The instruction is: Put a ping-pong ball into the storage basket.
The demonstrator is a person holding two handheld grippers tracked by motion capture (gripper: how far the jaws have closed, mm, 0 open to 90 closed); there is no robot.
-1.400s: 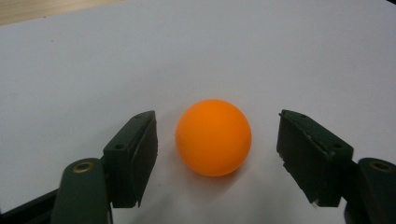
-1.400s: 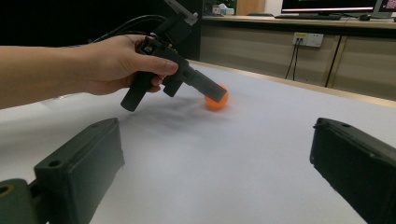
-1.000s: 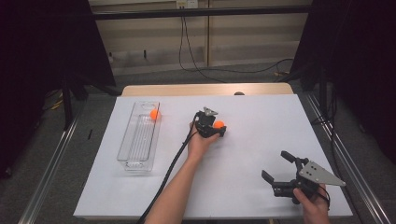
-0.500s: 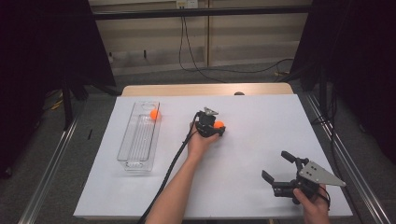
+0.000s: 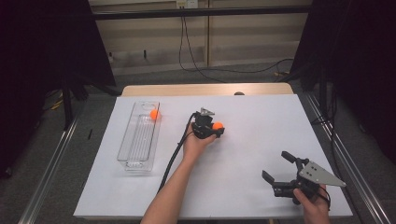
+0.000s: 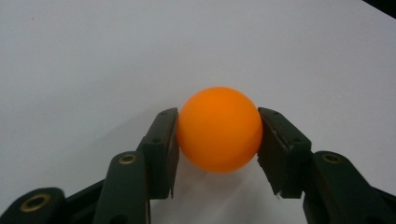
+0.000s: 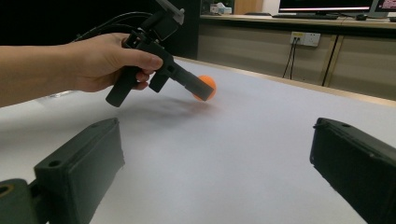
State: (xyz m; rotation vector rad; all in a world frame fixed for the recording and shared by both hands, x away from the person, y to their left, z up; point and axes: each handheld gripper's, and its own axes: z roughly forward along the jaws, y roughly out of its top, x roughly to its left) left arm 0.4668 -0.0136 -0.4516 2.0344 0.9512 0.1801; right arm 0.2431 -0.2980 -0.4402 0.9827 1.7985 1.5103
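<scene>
An orange ball (image 6: 218, 129) sits between the two black pads of my left gripper (image 6: 218, 140), and both pads press on its sides just above the white table sheet. From above, this left gripper (image 5: 216, 129) holds the ball (image 5: 217, 125) near the middle of the table. The right gripper view shows the same ball (image 7: 205, 87) pinched at the tips of that gripper, a hand around its handle. My right gripper (image 5: 276, 165) stands open at the front right, nothing between its fingers (image 7: 79, 163).
A clear plastic tray (image 5: 137, 144) lies lengthwise at the left, with a second orange ball (image 5: 154, 114) at its far end. A black cable (image 5: 170, 158) trails from the left gripper along the forearm. The white sheet (image 5: 261, 121) covers the table.
</scene>
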